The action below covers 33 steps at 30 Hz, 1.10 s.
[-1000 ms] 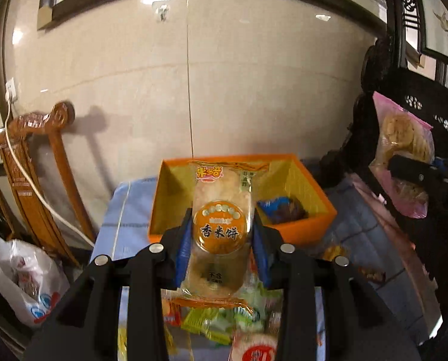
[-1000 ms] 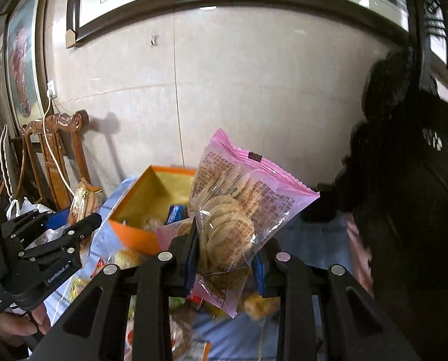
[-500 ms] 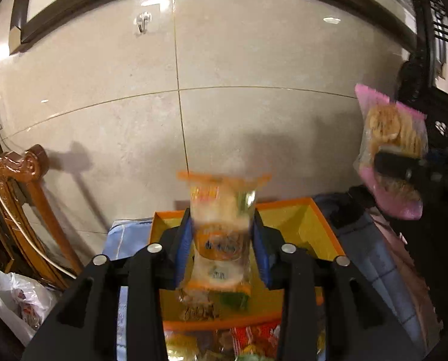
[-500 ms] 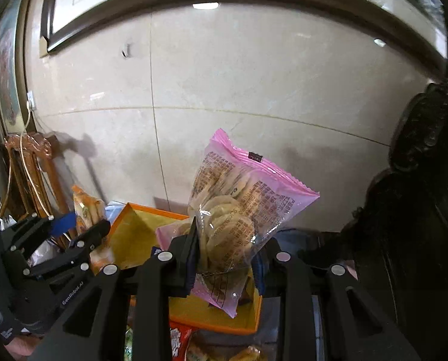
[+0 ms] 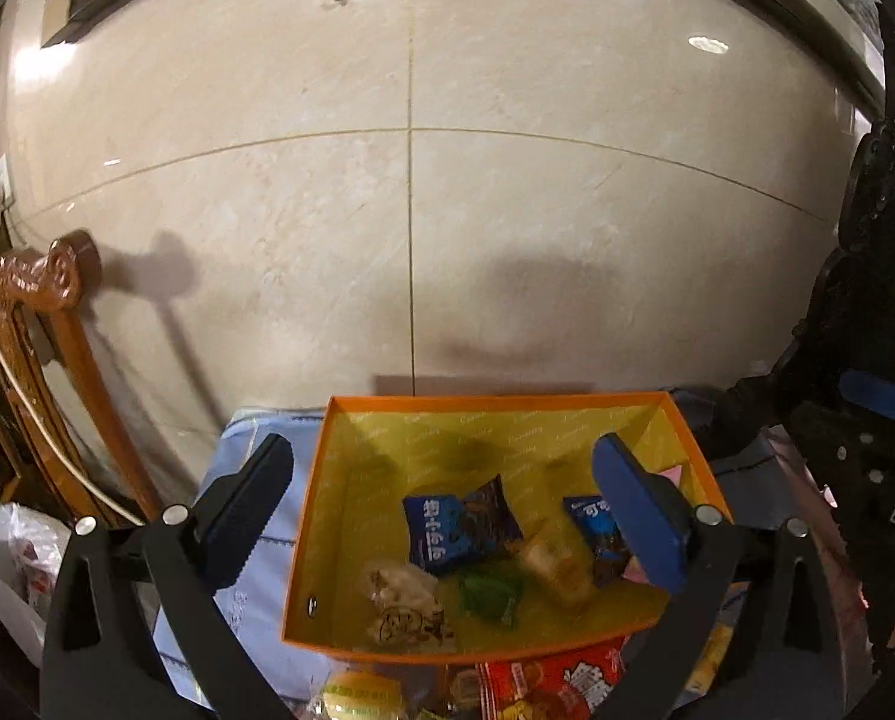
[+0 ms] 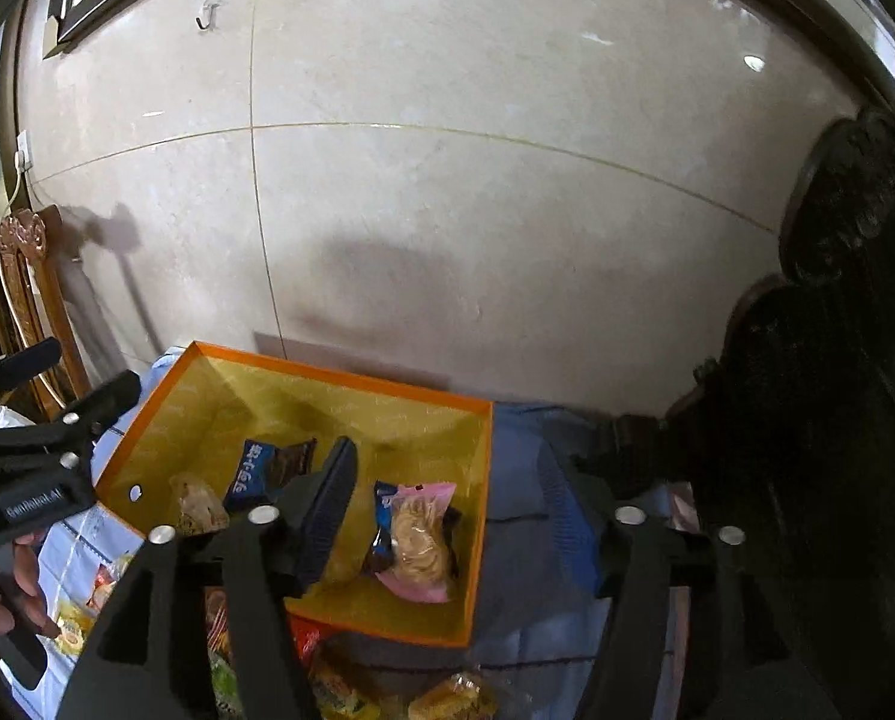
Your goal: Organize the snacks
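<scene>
Beige marble wall tiles (image 5: pixel 507 210) fill the background, with a carved wooden chair (image 5: pixel 33 324) at the left and a table under a pale blue cloth (image 5: pixel 255 630) below. On that cloth sits the square orange cardboard box with a yellow lining (image 5: pixel 387 420), the container for this job.

Both tools have just let go. The left gripper (image 5: pixel 447 510) held a clear-wrapped rice cracker packet a second ago; its jaws have just been opening and now stand spread wide over the box with nothing between them. The right gripper (image 6: pixel 447 510) carried the pink packet of round biscuits (image 6: pixel 417 540); its jaws have also just been opening, and that packet now lies inside the box near its right wall, free of the pads. I judge both drops done, so two more snacks are sorted.

Inside the box are also a dark blue chocolate-snack wrapper (image 5: pixel 459 522), a second blue wrapper (image 5: pixel 597 528) partly under the pink packet, a small green wrapped sweet (image 5: pixel 489 591), a pale clear packet (image 5: pixel 405 606) near the front wall, and a blurred pale packet (image 5: pixel 552 564), probably the one just released.

Loose snacks remain outside by the near wall, among them a red packet (image 5: pixel 555 684), so more trips seem needed.
</scene>
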Tool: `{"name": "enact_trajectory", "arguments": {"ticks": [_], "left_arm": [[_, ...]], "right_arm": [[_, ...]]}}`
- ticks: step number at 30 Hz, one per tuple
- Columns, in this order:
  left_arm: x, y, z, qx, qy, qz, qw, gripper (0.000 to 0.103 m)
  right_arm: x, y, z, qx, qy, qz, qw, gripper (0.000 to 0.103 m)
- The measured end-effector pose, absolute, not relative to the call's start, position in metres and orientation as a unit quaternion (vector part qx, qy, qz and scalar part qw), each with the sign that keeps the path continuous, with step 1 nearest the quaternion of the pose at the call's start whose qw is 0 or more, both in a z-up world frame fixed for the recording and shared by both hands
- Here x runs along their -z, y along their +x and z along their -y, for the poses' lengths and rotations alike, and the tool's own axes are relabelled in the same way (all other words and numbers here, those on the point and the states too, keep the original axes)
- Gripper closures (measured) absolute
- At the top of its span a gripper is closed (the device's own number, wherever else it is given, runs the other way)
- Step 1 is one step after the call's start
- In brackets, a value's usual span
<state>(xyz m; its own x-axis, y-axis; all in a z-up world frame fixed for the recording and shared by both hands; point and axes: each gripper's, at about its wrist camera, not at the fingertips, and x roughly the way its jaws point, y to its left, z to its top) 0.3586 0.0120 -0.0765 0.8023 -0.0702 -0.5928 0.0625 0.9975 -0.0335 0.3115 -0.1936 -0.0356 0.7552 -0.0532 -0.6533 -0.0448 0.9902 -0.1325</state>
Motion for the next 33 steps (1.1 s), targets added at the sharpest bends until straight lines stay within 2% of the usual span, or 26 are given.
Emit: {"name": "enact_trajectory", "arguments": {"ticks": [6,9,14,19,22,27,28,29,30,31,32,33], "left_arm": [[0.081,0.326,-0.019,0.049,-0.004,-0.313,0.949,0.005],[0.087,0.302,-0.029,0.063,-0.011,-0.316,0.947,0.005],[0.141,0.240,-0.081,0.062,-0.020,-0.353,0.933,0.005],[0.214,0.197,-0.136,0.023,-0.017,-0.418,0.908,0.005],[0.239,0.186,-0.157,-0.006,-0.029,-0.437,0.899,0.005],[0.255,0.185,-0.154,-0.018,-0.016,-0.434,0.900,0.005],[0.258,0.188,-0.149,-0.016,-0.015,-0.433,0.901,0.005],[0.261,0.193,-0.143,-0.012,-0.015,-0.434,0.901,0.005],[0.267,0.197,-0.136,-0.009,-0.006,-0.437,0.899,0.005],[0.272,0.202,-0.130,-0.009,0.004,-0.442,0.897,0.005],[0.279,0.204,-0.126,-0.006,0.010,-0.448,0.894,0.005],[0.285,0.206,-0.121,-0.001,0.015,-0.456,0.890,0.005]], "right_arm": [[0.052,0.280,0.182,-0.010,-0.071,-0.363,0.929,0.012],[0.072,0.245,0.171,-0.037,-0.059,-0.383,0.921,0.006],[0.137,0.184,0.166,-0.065,-0.009,-0.450,0.891,0.006],[0.216,0.147,0.182,-0.053,0.108,-0.521,0.845,0.006],[0.229,0.148,0.183,-0.045,0.144,-0.526,0.837,0.006],[0.233,0.162,0.154,-0.041,0.098,-0.527,0.843,0.007],[0.237,0.165,0.147,-0.037,0.085,-0.531,0.842,0.009],[0.242,0.169,0.141,-0.036,0.073,-0.536,0.840,0.018],[0.247,0.170,0.136,-0.044,0.070,-0.541,0.837,0.038],[0.248,0.170,0.133,-0.062,0.079,-0.540,0.835,0.051],[0.247,0.169,0.127,-0.079,0.079,-0.539,0.835,0.061],[0.245,0.167,0.119,-0.076,0.061,-0.536,0.838,0.063]]}}
